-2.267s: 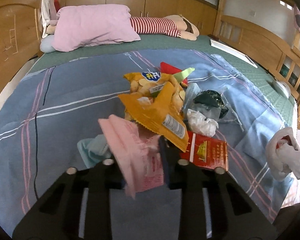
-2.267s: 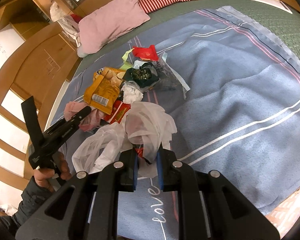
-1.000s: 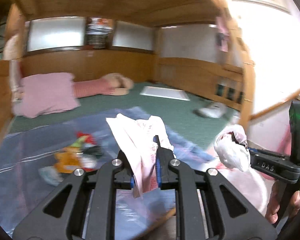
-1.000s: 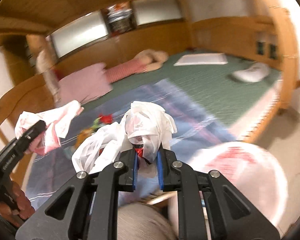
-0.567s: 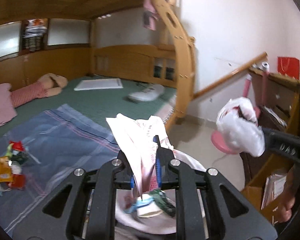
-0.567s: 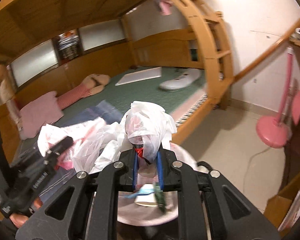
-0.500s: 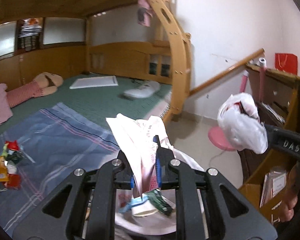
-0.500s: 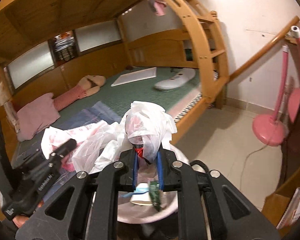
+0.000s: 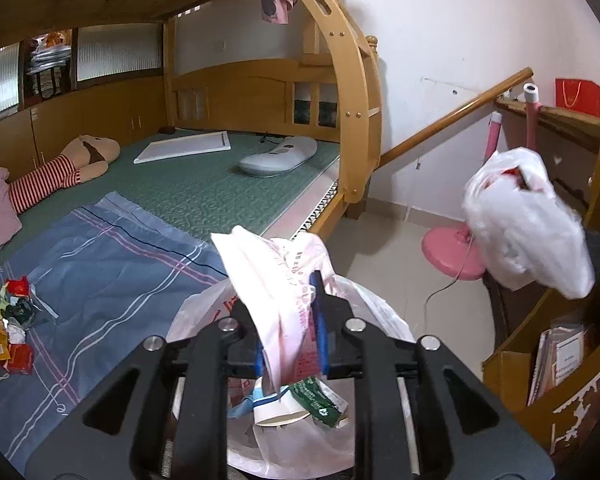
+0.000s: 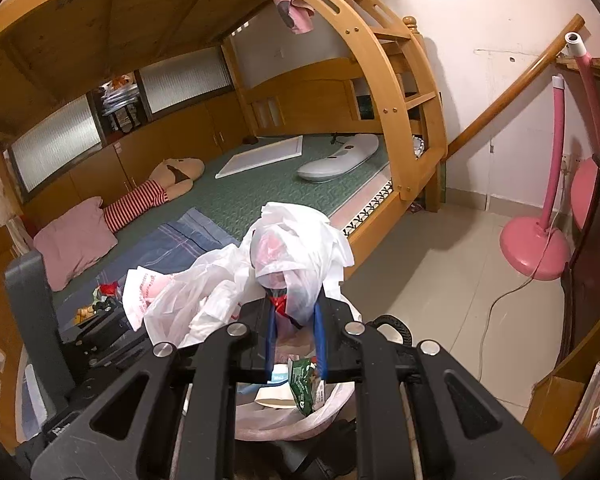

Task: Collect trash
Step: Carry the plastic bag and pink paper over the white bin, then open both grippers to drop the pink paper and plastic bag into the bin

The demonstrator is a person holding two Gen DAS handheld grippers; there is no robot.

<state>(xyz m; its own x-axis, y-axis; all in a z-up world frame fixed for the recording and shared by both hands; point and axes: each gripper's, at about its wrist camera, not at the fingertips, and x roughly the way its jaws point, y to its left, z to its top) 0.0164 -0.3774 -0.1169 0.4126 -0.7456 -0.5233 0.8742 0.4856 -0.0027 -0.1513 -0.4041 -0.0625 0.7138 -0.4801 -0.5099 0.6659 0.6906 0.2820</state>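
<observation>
Below both grippers stands a bin lined with a white bag, and in it lie a paper cup and a green wrapper. The left gripper hangs right over the bin with a pink wrapper between its blue pads; its jaws have just been opening a little, and the wrapper now hangs between them with a gap showing at the right pad, so the grip looks let go. The right gripper is also above the bin, its jaws narrow and clamped on a bunched white bag with something red inside; in the left view that bag hangs to the right, over the floor. Beyond the bin runs the edge of a wooden bunk bed. On its blue blanket, well apart from the bin, lies the rest of the trash: orange, red and dark wrappers in a small heap. Farther back lie a pink pillow and a striped doll. On the tiled floor to the right stands a pink lamp base.
</observation>
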